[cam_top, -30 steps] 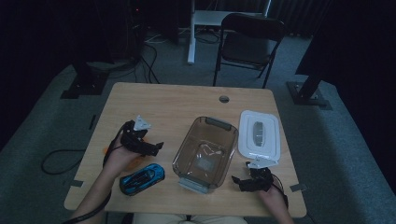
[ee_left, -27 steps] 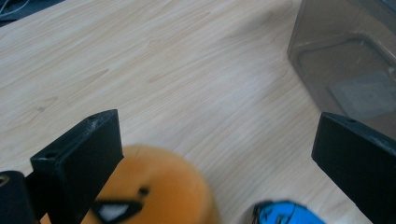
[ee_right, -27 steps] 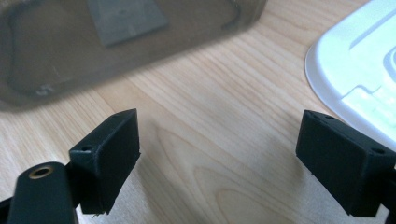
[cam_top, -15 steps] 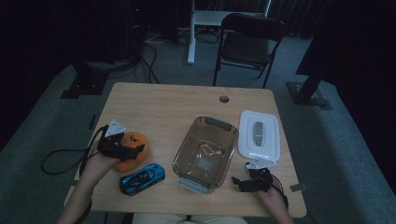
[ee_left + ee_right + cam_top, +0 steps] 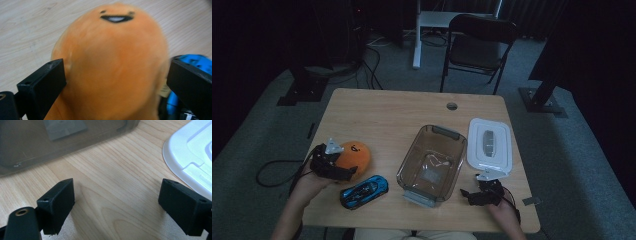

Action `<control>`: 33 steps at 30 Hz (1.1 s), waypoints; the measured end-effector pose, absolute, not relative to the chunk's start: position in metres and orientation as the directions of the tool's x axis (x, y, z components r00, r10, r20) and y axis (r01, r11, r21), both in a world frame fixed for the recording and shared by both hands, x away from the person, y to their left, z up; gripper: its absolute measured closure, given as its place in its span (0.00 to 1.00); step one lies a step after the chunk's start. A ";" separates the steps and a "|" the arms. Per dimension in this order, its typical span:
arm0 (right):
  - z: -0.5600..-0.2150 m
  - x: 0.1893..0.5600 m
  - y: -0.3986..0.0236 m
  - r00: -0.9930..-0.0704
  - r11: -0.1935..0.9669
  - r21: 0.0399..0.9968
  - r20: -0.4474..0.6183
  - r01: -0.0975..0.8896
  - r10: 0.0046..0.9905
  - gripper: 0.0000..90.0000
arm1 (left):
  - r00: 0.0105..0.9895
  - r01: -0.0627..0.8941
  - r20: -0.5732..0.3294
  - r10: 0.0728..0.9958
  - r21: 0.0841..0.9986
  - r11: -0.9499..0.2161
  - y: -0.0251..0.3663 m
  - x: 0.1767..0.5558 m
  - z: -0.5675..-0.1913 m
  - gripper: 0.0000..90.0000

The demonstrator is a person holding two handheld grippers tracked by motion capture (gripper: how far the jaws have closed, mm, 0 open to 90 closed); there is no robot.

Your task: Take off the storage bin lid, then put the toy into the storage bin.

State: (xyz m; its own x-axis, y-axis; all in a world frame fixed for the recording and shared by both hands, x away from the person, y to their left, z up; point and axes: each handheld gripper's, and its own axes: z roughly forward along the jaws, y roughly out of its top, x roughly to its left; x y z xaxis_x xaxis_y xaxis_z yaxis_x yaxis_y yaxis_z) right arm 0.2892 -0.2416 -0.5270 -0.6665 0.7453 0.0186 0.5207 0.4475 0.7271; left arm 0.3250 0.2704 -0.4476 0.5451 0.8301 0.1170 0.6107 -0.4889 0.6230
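- High view: the plush (image 5: 352, 156) — an orange, rounded toy — sits on the table (image 5: 387, 115) left of the clear bin (image 5: 431, 165), well apart from it, with the blue car (image 5: 363, 191) just beside it on the near side. The left gripper (image 5: 343, 172) is on the plush's left flank; the right gripper (image 5: 473, 196) rests near the bin's near right corner, below the white lid (image 5: 489, 145). The left hand is plainly the nearer. The room beyond is dim, with a chair (image 5: 477, 45) behind the table.
- Left gripper view: the jaws stand wide, one either side of the plush (image 5: 110, 70), which runs away from the camera, face at the far end; whether they press it cannot be told.
- Right gripper view: jaws spread apart over bare wood — nothing between them.
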 end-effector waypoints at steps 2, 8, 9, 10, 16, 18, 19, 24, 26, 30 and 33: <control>-0.527 0.289 -0.242 -0.667 0.448 0.727 0.018 0.521 0.745 0.15 | 0.540 0.620 0.112 0.834 0.618 -0.484 0.272 0.327 -0.451 0.05; -0.527 0.289 -0.241 -0.665 0.447 0.727 0.017 0.521 0.747 0.15 | 0.470 0.683 0.039 0.882 0.616 -0.391 0.282 0.337 -0.463 0.05; -0.527 0.289 -0.241 -0.665 0.447 0.727 0.017 0.520 0.747 0.15 | 0.468 0.693 0.022 0.884 0.611 -0.382 0.284 0.339 -0.465 0.07; -0.527 0.289 -0.241 -0.664 0.447 0.727 0.017 0.521 0.747 0.15 | 0.476 0.689 0.017 0.879 0.614 -0.385 0.285 0.338 -0.466 0.13; -0.527 0.290 -0.242 -0.662 0.439 0.728 0.027 0.526 0.749 0.15 | 0.510 0.684 0.008 0.860 0.603 -0.411 0.287 0.335 -0.465 0.44; -0.527 0.290 -0.242 -0.661 0.439 0.728 0.025 0.526 0.750 0.15 | 0.519 0.676 0.015 0.855 0.605 -0.421 0.285 0.333 -0.465 0.51; -0.527 0.290 -0.242 -0.661 0.439 0.728 0.025 0.526 0.750 0.15 | 0.525 0.669 0.018 0.851 0.609 -0.425 0.285 0.332 -0.465 0.55; -0.527 0.290 -0.242 -0.660 0.441 0.728 0.022 0.526 0.751 0.15 | 0.520 0.659 0.007 0.854 0.633 -0.406 0.288 0.329 -0.461 0.63; -0.527 0.289 -0.241 -0.661 0.447 0.727 0.013 0.521 0.750 0.15 | 0.517 0.657 0.011 0.856 0.635 -0.405 0.288 0.329 -0.459 0.64; -0.527 0.289 -0.240 -0.660 0.452 0.725 0.006 0.520 0.751 0.15 | 0.495 0.667 0.002 0.869 0.640 -0.382 0.284 0.331 -0.456 0.64; -0.527 0.289 -0.240 -0.660 0.452 0.725 0.006 0.520 0.751 0.15 | 0.496 0.662 0.011 0.868 0.642 -0.386 0.280 0.330 -0.451 0.65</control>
